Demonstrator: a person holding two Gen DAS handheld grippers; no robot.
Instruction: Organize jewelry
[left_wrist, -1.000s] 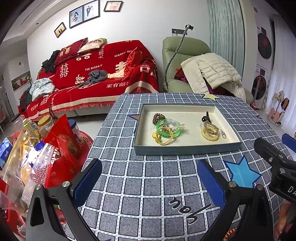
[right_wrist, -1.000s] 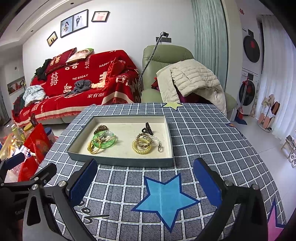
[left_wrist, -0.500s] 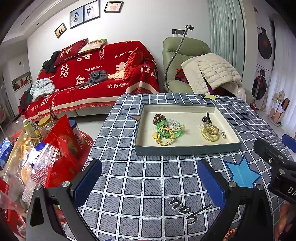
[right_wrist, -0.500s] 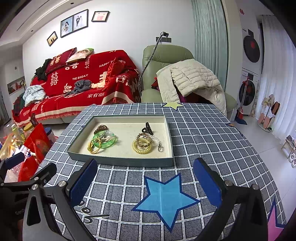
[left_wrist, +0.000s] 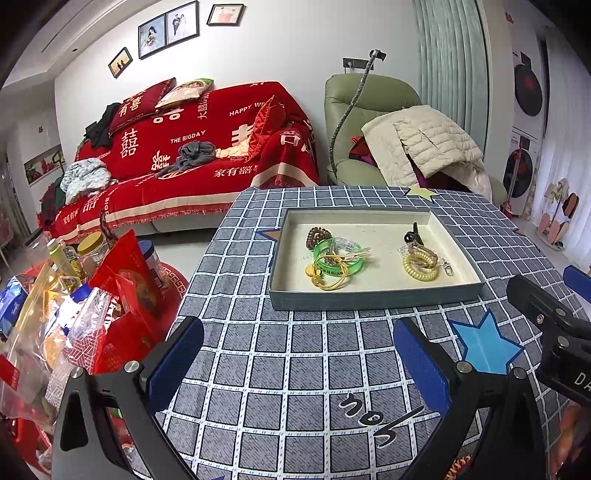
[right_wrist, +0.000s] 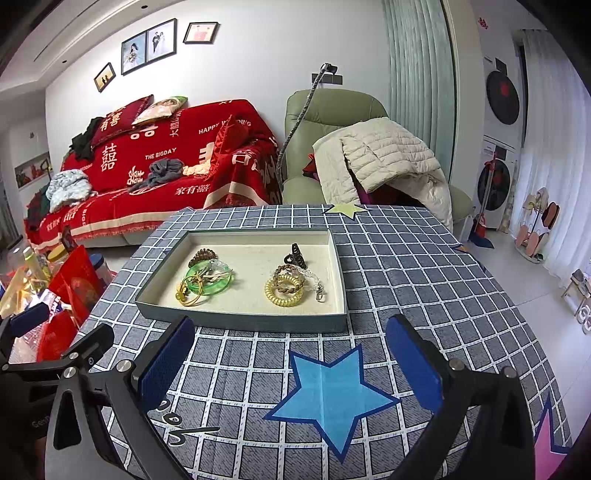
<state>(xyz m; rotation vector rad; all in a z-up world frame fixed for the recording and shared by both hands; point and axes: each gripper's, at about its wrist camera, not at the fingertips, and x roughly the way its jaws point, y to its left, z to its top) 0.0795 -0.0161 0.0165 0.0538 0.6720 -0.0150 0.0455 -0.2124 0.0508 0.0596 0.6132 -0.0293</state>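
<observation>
Two grippers spread wide, empty: left gripper (left_wrist: 299, 354) | right gripper (right_wrist: 291, 354) | jewelry in tray (right_wrist: 236, 316), frame centre, above both | yellow coil (right_wrist: 283, 291) nearer right; green bangle (left_wrist: 337, 258) nearer left.

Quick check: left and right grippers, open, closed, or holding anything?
Left gripper: open, holding nothing.
Right gripper: open, holding nothing.

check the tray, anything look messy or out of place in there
Yes. In the tray the pieces lie in two tangled heaps: a green bangle with gold loops across it, and a yellow coil overlapped by a braided band. Nothing has spilled onto the cloth. Both grippers hang open, short of the tray.
</observation>
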